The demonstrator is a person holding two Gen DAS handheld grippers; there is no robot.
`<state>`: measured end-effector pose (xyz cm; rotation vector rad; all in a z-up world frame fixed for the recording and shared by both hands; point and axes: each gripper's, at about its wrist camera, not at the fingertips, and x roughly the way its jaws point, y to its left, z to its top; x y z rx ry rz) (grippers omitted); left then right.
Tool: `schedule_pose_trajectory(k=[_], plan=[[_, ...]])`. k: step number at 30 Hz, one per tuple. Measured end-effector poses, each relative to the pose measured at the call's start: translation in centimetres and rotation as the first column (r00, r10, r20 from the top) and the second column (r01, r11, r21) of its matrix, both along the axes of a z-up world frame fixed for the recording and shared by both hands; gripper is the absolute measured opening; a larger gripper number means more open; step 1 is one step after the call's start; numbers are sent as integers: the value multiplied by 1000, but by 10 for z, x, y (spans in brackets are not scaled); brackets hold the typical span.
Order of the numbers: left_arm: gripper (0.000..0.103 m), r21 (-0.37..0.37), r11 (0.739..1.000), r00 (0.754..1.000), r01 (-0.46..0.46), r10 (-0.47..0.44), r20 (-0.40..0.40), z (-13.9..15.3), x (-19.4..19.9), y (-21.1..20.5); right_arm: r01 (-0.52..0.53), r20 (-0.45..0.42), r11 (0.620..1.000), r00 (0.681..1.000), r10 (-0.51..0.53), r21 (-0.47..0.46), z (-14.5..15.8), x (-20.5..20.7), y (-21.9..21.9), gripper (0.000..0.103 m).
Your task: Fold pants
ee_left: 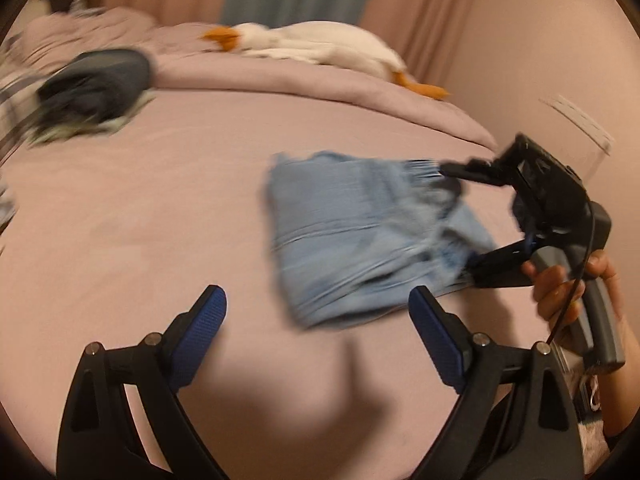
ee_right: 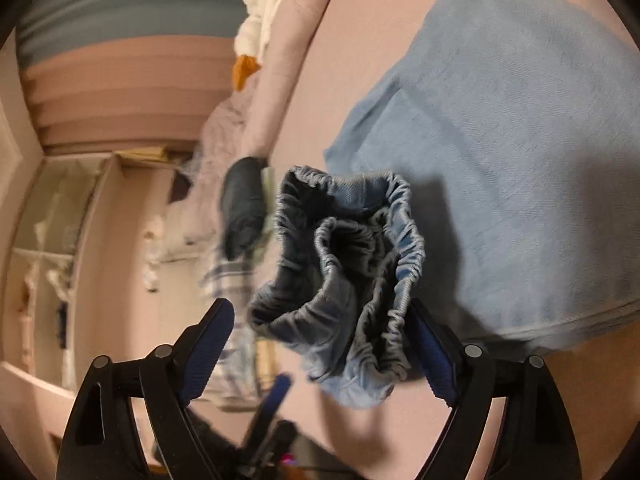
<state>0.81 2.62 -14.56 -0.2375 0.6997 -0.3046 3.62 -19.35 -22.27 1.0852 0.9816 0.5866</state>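
Light blue pants (ee_left: pixel 352 232) lie folded on the pink bed sheet (ee_left: pixel 140 220). Their gathered elastic waistband (ee_right: pixel 348 272) bunches up between the wide-apart jaws of my right gripper (ee_right: pixel 322 320), leaning on the right pad without being pinched. The rest of the pants (ee_right: pixel 500 160) spreads flat beyond it. In the left wrist view the right gripper (ee_left: pixel 464 220) comes in from the right, held by a hand (ee_left: pixel 560 288). My left gripper (ee_left: pixel 318 308) hovers open over the sheet at the pants' near corner and grips nothing.
A white plush goose (ee_left: pixel 320 46) lies on the folded pink duvet (ee_left: pixel 360 88) at the back. A dark bundle of clothes (ee_left: pixel 96 80) sits at the left, over striped fabric. Curtains and a wall close off the far side. Shelving (ee_right: pixel 60 240) stands beyond the bed.
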Motion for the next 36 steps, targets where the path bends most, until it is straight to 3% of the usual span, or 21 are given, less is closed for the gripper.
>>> schedule_pose_trajectory(k=[2, 4, 9, 12, 16, 20, 28, 34, 36], plan=[[92, -13, 999, 999, -39, 39, -25, -6, -8, 16, 6, -14, 996, 1000, -7, -90, 0, 4, 6, 84], [92, -30, 996, 996, -81, 79, -47, -11, -20, 31, -10, 15, 979, 1000, 14, -205, 4, 9, 18, 62], [92, -85, 986, 987, -143, 136, -89, -18, -35, 54, -18, 99, 900, 993, 68, -435, 19, 16, 43, 50], [92, -97, 986, 988, -137, 128, -89, -15, -34, 51, -8, 138, 875, 987, 85, -484, 31, 14, 49, 43], [92, -79, 993, 994, -92, 87, -59, -4, -28, 37, 51, 251, 890, 965, 72, -452, 61, 3, 26, 42], [92, -76, 996, 998, -51, 48, -37, 2, -23, 25, 121, 325, 862, 944, 53, -492, 84, -2, -12, 42], [92, -44, 999, 999, 9, -11, -51, 5, 9, 1, 204, 255, 870, 962, -94, -449, 58, 6, -86, 42], [92, -26, 998, 996, 63, -65, -66, 9, 41, -26, 165, 132, 877, 984, -117, -452, 8, 23, -103, 43], [92, -30, 996, 993, 79, -82, -82, 11, 52, -36, 167, 118, 913, 984, -132, -373, -3, 23, -114, 44]])
